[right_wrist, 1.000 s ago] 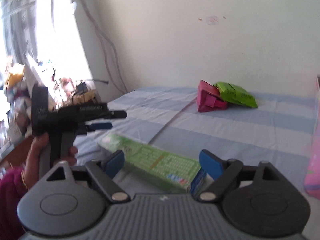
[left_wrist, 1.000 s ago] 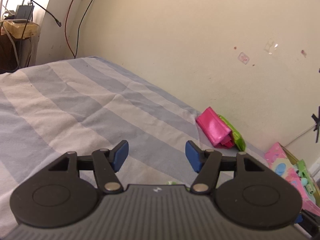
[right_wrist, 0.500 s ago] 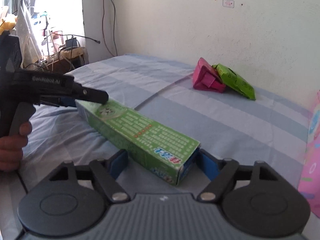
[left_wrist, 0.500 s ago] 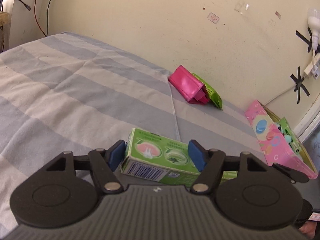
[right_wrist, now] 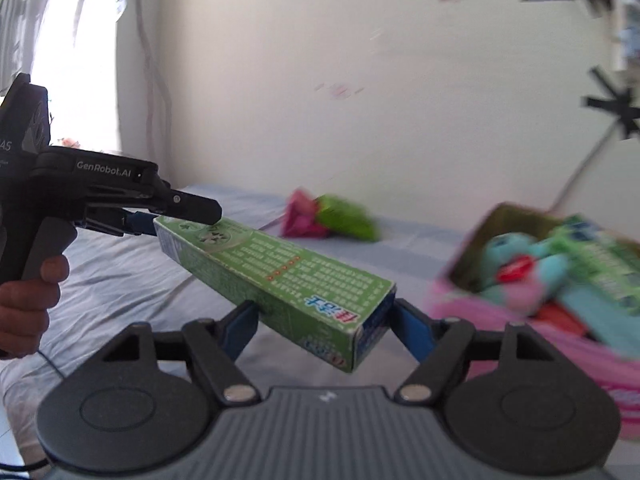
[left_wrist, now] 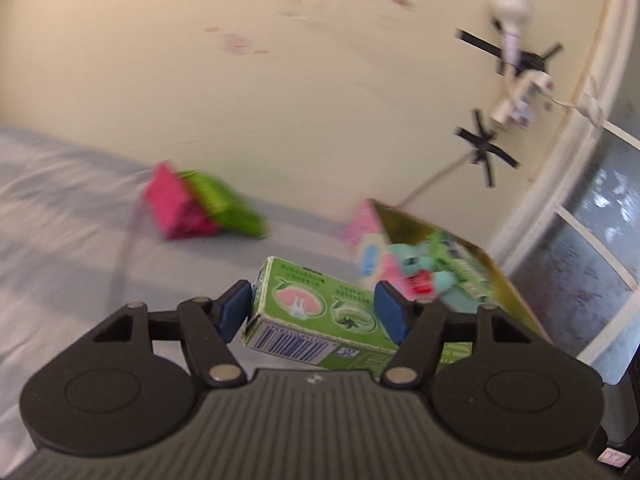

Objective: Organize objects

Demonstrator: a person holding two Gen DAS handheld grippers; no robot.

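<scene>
Two-handed carry of a long green carton (right_wrist: 280, 276) above a bed (right_wrist: 120, 280) covered with a striped sheet. The left hand-held gripper (left_wrist: 314, 312) holds the barcode end of the carton: both blue pads (left_wrist: 234, 312) press against its side faces, the jaws closed to roughly the carton's width. The right hand-held gripper (right_wrist: 324, 324) brackets the opposite end, its pads set at either side of the carton; contact on the right-hand pad looks likely but the carton's end flap partly hides it. In the right wrist view the left gripper appears at the far end of the carton, gripped by the person's hand (right_wrist: 28, 300).

The carton is clear of the sheet, tilted, and lies between the two grippers. Just beyond it sits an open pink box (left_wrist: 376, 240) that already contains a turquoise soft toy (left_wrist: 424, 276) and other green packaging; motion blur obscures the contents. A pink packet (left_wrist: 172, 212) and a green packet (left_wrist: 224, 208) lie together against the wall, well apart from the box.

Step in hand, as judged: transport of the carton toward the pink box. The next move calls for aligning the carton's long axis with the box opening, lowering it into a free space beside the toy, then releasing both grips together so neither end drops first.
</scene>
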